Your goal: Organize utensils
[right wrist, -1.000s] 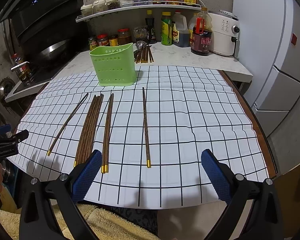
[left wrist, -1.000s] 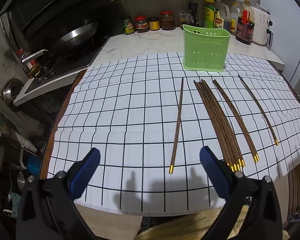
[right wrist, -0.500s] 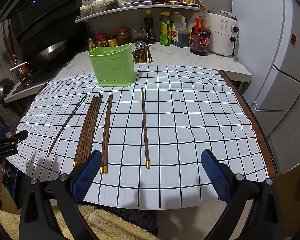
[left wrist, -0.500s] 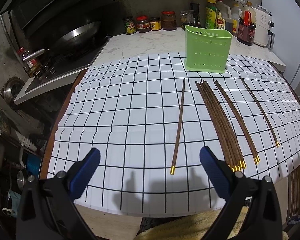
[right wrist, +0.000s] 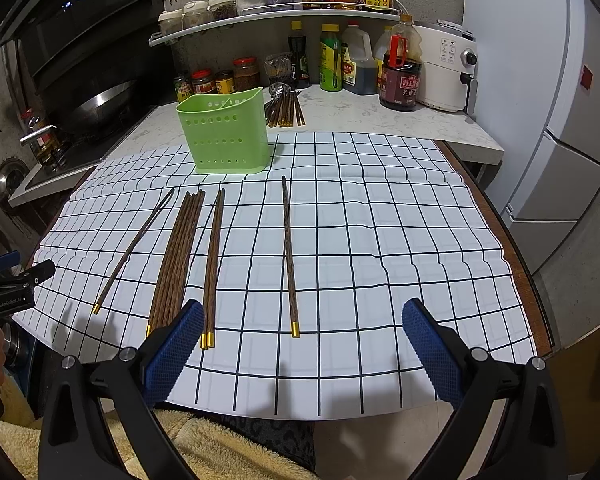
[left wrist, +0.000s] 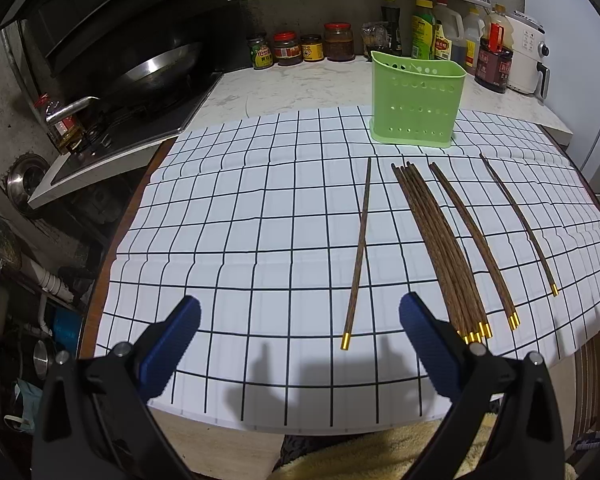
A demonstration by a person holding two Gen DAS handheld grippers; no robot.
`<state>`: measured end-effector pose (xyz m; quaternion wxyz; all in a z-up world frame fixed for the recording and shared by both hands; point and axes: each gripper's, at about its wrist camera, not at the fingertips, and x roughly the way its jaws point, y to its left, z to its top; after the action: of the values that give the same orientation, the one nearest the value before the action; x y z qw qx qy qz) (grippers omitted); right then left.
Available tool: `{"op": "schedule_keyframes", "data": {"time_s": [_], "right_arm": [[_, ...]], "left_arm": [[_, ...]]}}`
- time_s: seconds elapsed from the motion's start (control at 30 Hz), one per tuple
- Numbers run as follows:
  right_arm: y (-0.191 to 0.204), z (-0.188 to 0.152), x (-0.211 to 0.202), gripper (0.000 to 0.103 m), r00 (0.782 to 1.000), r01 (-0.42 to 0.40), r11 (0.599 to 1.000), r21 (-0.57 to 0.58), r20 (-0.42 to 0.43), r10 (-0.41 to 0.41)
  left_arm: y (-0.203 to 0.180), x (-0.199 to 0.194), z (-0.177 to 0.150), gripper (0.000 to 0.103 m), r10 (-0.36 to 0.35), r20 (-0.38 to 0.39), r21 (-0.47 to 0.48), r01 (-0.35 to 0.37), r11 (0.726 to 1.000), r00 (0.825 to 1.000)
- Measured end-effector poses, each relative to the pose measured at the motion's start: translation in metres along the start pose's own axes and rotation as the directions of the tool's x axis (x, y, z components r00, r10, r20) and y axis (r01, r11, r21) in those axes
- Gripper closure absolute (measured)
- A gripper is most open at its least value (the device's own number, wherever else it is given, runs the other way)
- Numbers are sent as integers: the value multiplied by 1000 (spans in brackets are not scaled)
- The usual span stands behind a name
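Observation:
Brown chopsticks with gold ends lie on the checked cloth (left wrist: 260, 216): a single one (left wrist: 359, 240), a bundle of several (left wrist: 440, 248), a pair (left wrist: 474, 240) and another single (left wrist: 518, 224). A green perforated utensil holder (left wrist: 416, 104) stands upright behind them. In the right wrist view the same singles (right wrist: 289, 252) (right wrist: 134, 248), bundle (right wrist: 176, 260), pair (right wrist: 212, 264) and holder (right wrist: 225, 136) show. My left gripper (left wrist: 300, 312) is open and empty near the cloth's front edge. My right gripper (right wrist: 303, 316) is open and empty, above the near ends.
A stove with a wok (left wrist: 156, 72) is at the back left. Jars and bottles (right wrist: 340, 64) line the counter with a white appliance (right wrist: 448, 68). More chopsticks and spoons (right wrist: 286, 106) lie behind the holder. A fridge (right wrist: 572, 140) stands right.
Both grippers have drifted slightly; the views shift a little toward the cloth. Nothing on the table has moved and both stay open.

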<state>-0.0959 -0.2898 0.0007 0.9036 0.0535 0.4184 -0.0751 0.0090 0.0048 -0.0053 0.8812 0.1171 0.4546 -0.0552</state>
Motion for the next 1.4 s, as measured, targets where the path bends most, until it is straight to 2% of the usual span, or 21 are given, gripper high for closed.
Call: {"op": "schedule_keyframes", "data": {"time_s": [1.07, 1.4], "right_arm": [[-4, 1, 1, 6, 1000, 0, 1000, 6, 3, 0], [0, -1, 9, 6, 1000, 8, 1000, -6, 0, -8]], "left_arm": [[-1, 0, 3, 6, -1, -3, -2, 1, 1000, 1000], [3, 20, -1, 6, -22, -32, -22, 22, 1000, 999]]}}
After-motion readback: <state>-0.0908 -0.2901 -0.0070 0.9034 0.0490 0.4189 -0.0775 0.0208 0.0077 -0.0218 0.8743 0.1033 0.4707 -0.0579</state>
